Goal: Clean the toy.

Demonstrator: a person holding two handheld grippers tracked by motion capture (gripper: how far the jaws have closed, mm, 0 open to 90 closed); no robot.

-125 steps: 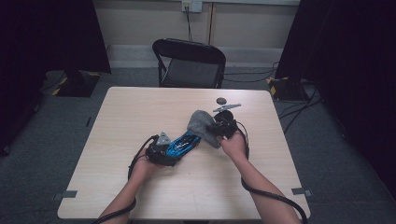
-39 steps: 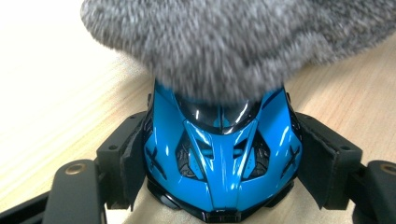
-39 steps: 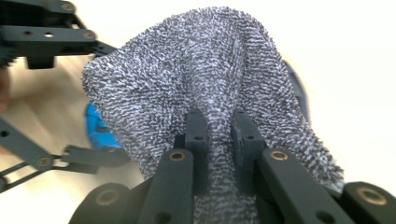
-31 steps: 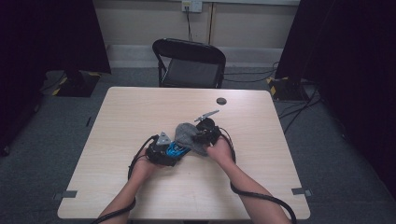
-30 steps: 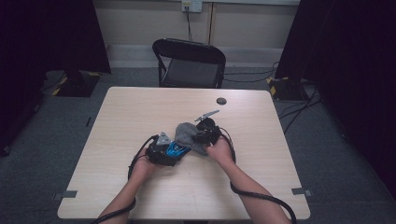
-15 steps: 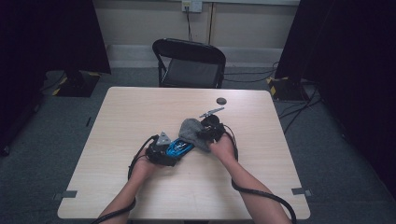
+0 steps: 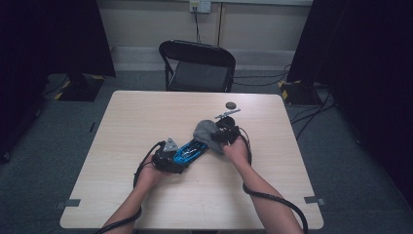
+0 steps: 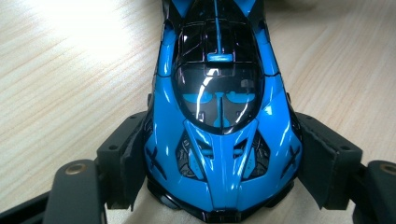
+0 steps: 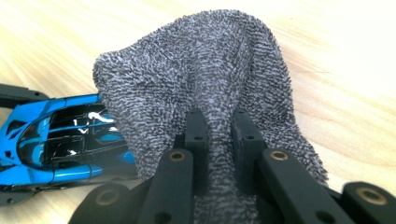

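Where the forearms enter at the near table edge, the left gripper [image 7: 168, 158] sits closest, jaws closed against both flanks of a blue toy sports car [image 8: 219, 121], holding its end nearest the person (glossy black canopy and vents plain in the left gripper view). Car body lies on the light wooden table [image 7: 146, 122], pointing diagonally away toward the right gripper [image 7: 225, 136]. Right gripper: jaws nearly together, pinching a fold of grey terry cloth [image 9: 205, 88]; cloth drapes over the car's far end, touching it. Farther back, a small dark round disc [image 7: 230, 105] lies on the table, apart from the cloth. Beyond the table, a black folding chair [image 7: 197, 66] stands.
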